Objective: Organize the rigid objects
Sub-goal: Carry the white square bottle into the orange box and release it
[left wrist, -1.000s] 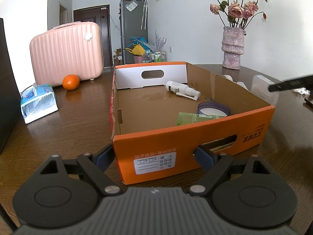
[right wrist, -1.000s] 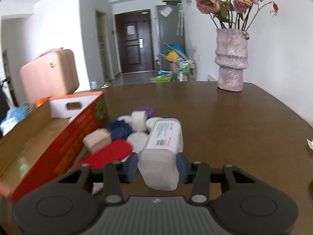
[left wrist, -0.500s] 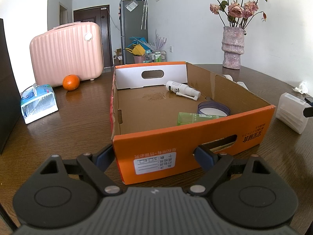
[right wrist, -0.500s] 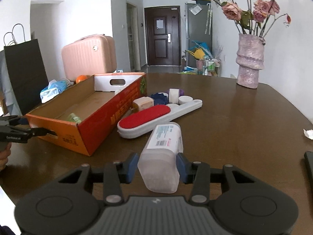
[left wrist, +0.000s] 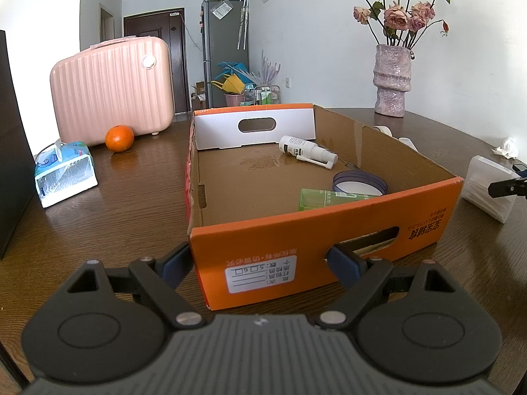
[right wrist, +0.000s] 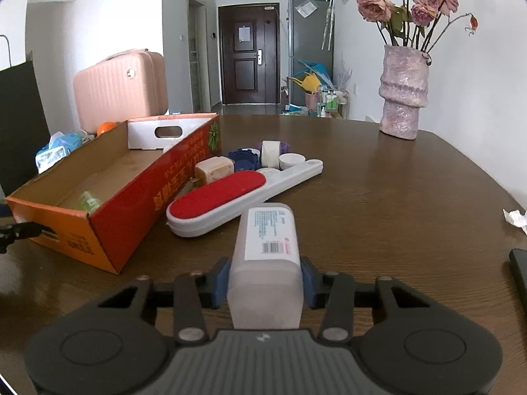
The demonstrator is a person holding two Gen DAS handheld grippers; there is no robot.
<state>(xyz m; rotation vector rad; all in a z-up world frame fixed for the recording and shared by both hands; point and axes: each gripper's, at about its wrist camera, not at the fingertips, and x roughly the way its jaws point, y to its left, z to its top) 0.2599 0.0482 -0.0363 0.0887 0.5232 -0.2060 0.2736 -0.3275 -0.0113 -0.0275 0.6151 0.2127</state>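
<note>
An orange cardboard box (left wrist: 329, 250) stands on the brown table, also in the right wrist view (right wrist: 108, 217). Inside lie a white spray bottle (left wrist: 304, 149), a purple ring (left wrist: 359, 182) and a green box (left wrist: 332, 199). My left gripper (left wrist: 262, 261) is open, its fingers either side of the box's near wall. My right gripper (right wrist: 265, 278) is shut on a translucent plastic container (right wrist: 268, 250) with a white label, held to the right of the box; it also shows in the left wrist view (left wrist: 487, 187). A red and white lint brush (right wrist: 237, 197) and several small pieces (right wrist: 250, 159) lie beside the box.
A pink vase with dried roses (right wrist: 403, 95) stands at the table's far side. A pink suitcase (left wrist: 112, 87), an orange (left wrist: 119, 138) and a tissue pack (left wrist: 64, 172) sit left of the box. Crumpled paper (right wrist: 515, 219) and a dark object (right wrist: 518, 270) lie at right.
My right gripper has carried the plastic container back from the pile beside the box toward the table's near side. The left gripper and the box have not moved.
</note>
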